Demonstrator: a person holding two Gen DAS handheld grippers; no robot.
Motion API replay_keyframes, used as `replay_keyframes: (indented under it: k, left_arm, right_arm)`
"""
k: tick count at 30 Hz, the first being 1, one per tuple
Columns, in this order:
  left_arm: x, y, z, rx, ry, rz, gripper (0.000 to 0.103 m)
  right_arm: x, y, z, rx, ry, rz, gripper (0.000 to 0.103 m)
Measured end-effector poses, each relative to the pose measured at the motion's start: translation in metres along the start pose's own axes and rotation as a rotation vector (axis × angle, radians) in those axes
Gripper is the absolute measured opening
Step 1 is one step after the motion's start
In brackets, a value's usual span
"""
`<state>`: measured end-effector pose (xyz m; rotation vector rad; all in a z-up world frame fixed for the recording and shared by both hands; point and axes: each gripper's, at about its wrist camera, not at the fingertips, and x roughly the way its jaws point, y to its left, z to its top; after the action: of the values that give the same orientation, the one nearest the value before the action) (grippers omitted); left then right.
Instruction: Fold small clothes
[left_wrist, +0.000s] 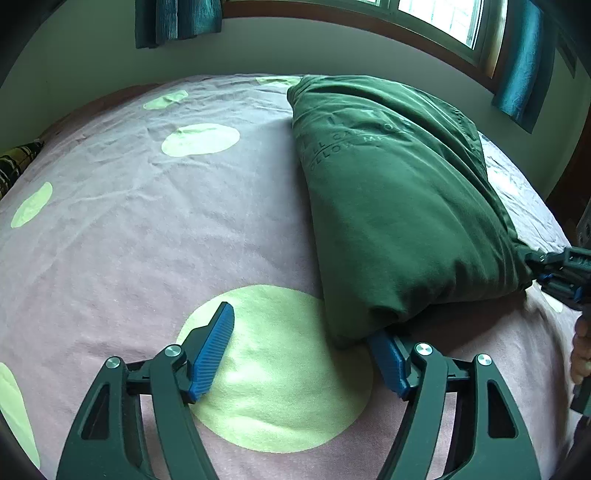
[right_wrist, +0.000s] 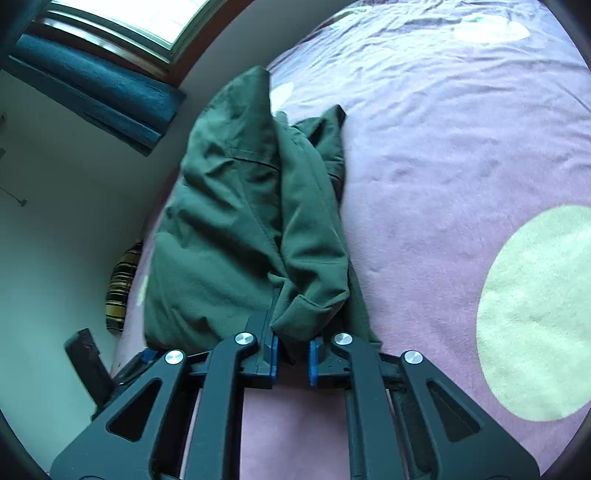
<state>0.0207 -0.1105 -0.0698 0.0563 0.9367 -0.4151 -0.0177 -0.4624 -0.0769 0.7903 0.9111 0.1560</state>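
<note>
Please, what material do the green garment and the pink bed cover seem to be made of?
The green garment looks like matte woven cotton or a cotton blend: soft creases, stitched seams, no shine. The pink bed cover seems a brushed, fleece-like fabric: a fuzzy surface with a faint sheen and shallow wrinkles. Both are guesses from appearance.

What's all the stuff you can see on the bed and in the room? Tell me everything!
green garment: one, dark green, bunched on the bed, faint lettering on it.
bedsheet: one, pink with pale green circles, covering the bed.
curtains: teal, hanging by the window.
window: one, bright, wood-framed, on the wall behind the bed.
striped cloth: one, yellow and black, beside the bed's edge.
left gripper: one, black with blue pads, open; one finger under the garment's corner.
right gripper: one, black with blue pads, shut on a corner of the garment.
hand: one, partly seen at the edge, holding the right gripper.
</note>
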Motion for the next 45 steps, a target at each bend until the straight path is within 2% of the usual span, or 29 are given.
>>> replay_keyframes:
  k: [11, 15, 17, 18, 19, 22, 26, 29, 32, 33, 34, 35, 38, 45]
  left_arm:
    - [0.003, 0.004, 0.000, 0.006, 0.026, -0.016, 0.073]
    - [-0.011, 0.003, -0.008, 0.050, 0.042, -0.018, 0.072]
    - [-0.027, 0.012, -0.011, 0.043, 0.037, -0.054, 0.072]
    - [-0.033, 0.015, -0.010, 0.035, 0.028, -0.065, 0.072]
    - [-0.043, 0.021, -0.007, 0.024, 0.009, -0.080, 0.072]
    - [-0.056, 0.027, 0.012, 0.011, -0.053, -0.090, 0.072]
    - [-0.044, 0.020, 0.044, 0.001, -0.107, -0.094, 0.072]
    - [-0.018, 0.010, 0.061, -0.016, -0.064, -0.139, 0.072]
    - [-0.005, 0.005, 0.067, -0.009, -0.055, -0.135, 0.073]
    - [-0.003, 0.003, 0.068, -0.001, -0.058, -0.128, 0.073]
    - [-0.002, 0.002, 0.069, 0.003, -0.057, -0.123, 0.073]
    - [-0.002, 0.002, 0.069, 0.003, -0.053, -0.123, 0.073]
    - [0.003, 0.002, 0.068, 0.011, -0.035, -0.121, 0.074]
    - [0.020, -0.008, 0.065, 0.081, -0.014, -0.101, 0.077]
  right_arm:
    - [-0.007, -0.026, -0.006, 0.070, -0.005, 0.102, 0.008]
    - [-0.020, -0.031, -0.004, 0.087, 0.035, 0.119, 0.016]
    - [-0.033, -0.025, 0.000, 0.061, 0.034, 0.087, 0.024]
    - [-0.041, -0.021, 0.003, 0.042, 0.021, 0.069, 0.033]
    - [-0.051, -0.016, 0.010, 0.019, -0.010, 0.062, 0.042]
    - [-0.062, -0.004, 0.041, -0.016, -0.081, 0.078, 0.054]
    - [-0.039, 0.008, 0.091, -0.053, -0.118, 0.067, 0.056]
    - [-0.007, 0.012, 0.129, -0.059, -0.114, 0.057, 0.056]
    - [0.020, 0.014, 0.149, -0.055, -0.079, 0.085, 0.057]
    - [0.026, 0.016, 0.152, -0.059, -0.067, 0.094, 0.053]
    - [0.034, 0.018, 0.157, -0.081, -0.041, 0.102, 0.020]
    - [0.039, 0.021, 0.158, -0.101, -0.020, 0.087, 0.000]
    - [0.046, 0.018, 0.157, -0.117, -0.026, 0.020, 0.002]
    - [0.081, -0.019, 0.155, -0.021, 0.014, -0.018, 0.000]
